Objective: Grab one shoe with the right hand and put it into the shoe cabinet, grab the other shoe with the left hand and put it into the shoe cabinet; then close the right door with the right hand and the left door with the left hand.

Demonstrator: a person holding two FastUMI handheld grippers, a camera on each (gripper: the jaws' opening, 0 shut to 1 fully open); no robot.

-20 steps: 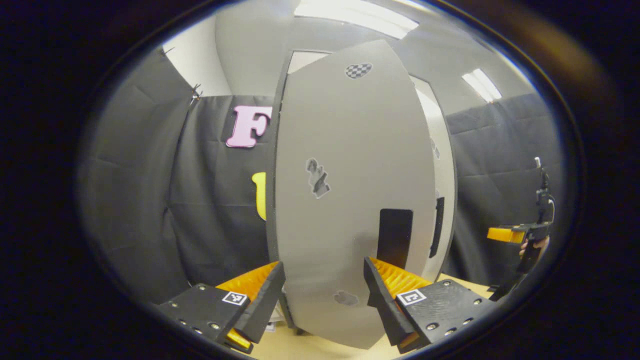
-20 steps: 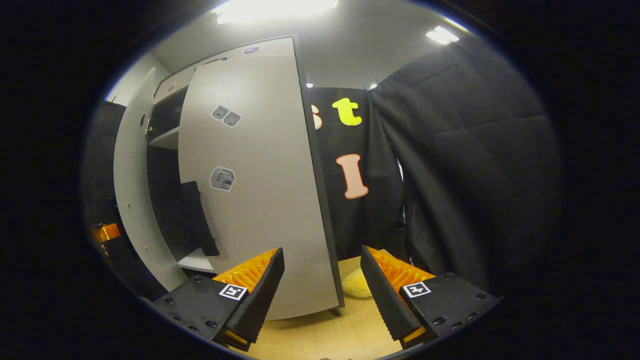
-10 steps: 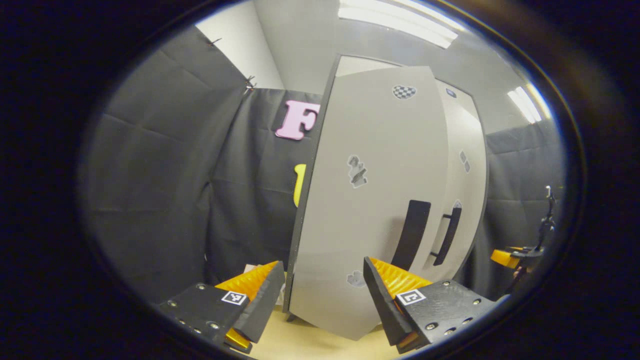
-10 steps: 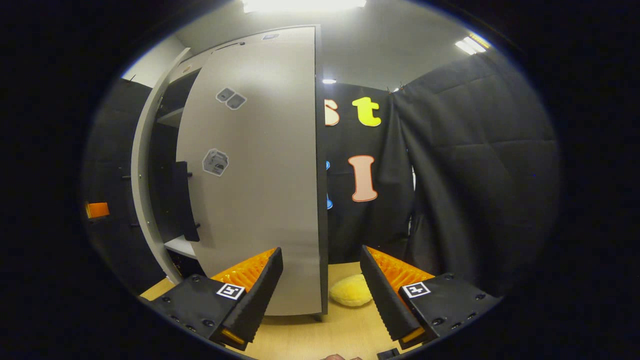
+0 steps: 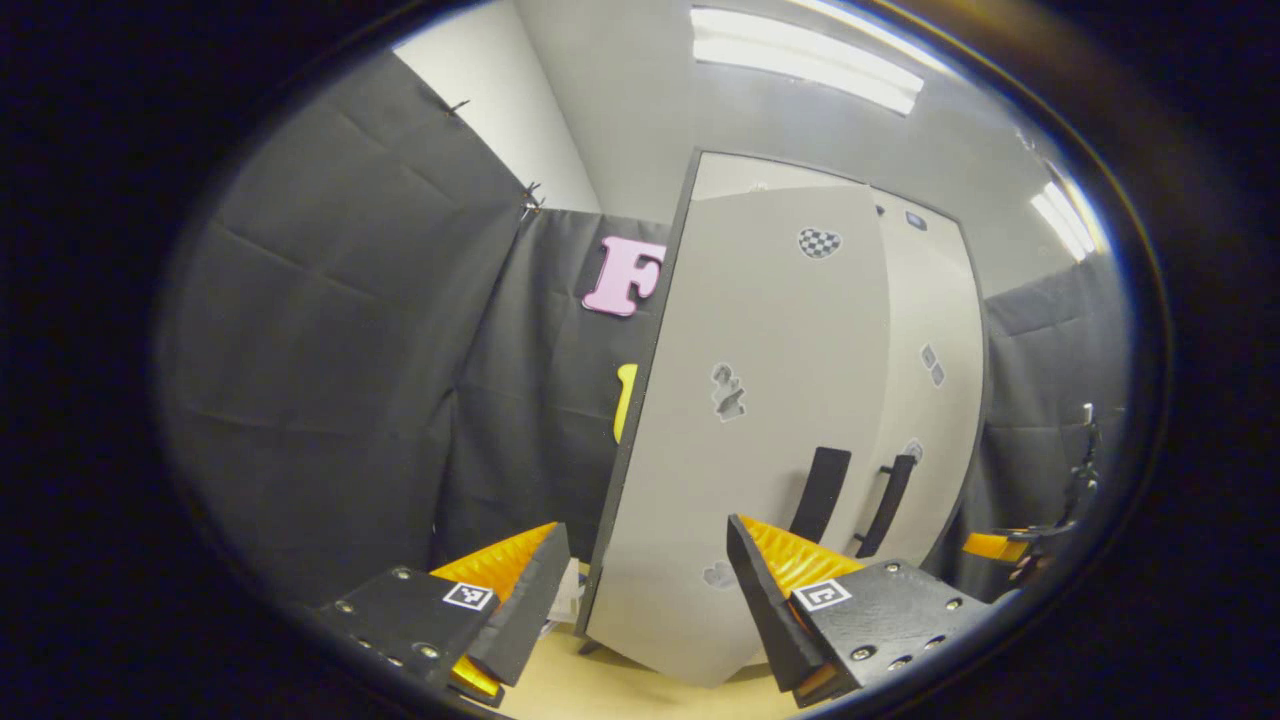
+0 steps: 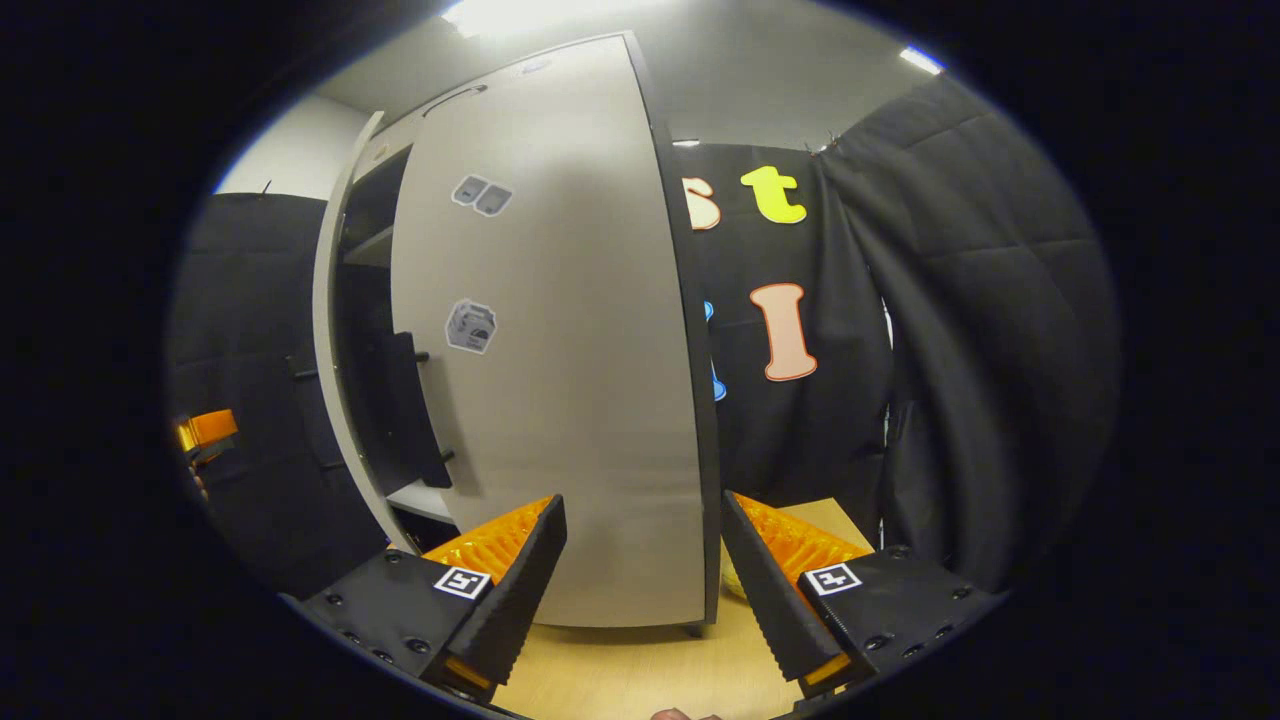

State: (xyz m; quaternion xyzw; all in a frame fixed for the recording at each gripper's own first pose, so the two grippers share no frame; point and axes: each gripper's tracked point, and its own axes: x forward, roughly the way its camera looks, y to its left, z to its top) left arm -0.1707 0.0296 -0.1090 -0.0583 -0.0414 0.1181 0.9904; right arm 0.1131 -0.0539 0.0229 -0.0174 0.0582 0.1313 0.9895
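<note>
**Both doors nearly shut, both tools spread and empty**

In the left gripper view the left tool [image 5: 640, 590] has its fingers wide apart, holding nothing, at the bottom of the frame. Between and just beyond them stands the left door [image 5: 760, 430] of the shoe cabinet [image 5: 730, 172], swung almost flat to the cabinet front; its dark handle [image 5: 820, 495] sits just above the lower-right finger. The fingers frame the panel rather than clamp it, which fits a push with the tool's face, not a pull on the handle. Whether a finger touches the door I cannot tell. The right door [image 5: 935, 400] lies right of centre, close beside the left one, and the other tool [image 5: 995, 545] shows small at the right edge.

In the right gripper view the right tool [image 6: 640, 590] is equally wide and empty. The right door [image 6: 560, 380] fills the centre, angled a little off the cabinet, with a dark gap at centre-left where a shelf [image 6: 365, 245] and the inner handle [image 6: 410, 410] show. So that door seems not fully home.

The shoes are hidden; judging by the task order, they are probably inside. A yellow soft object [image 6: 728, 578] peeks out low by the door's edge on the bench [image 6: 620, 665].
</note>
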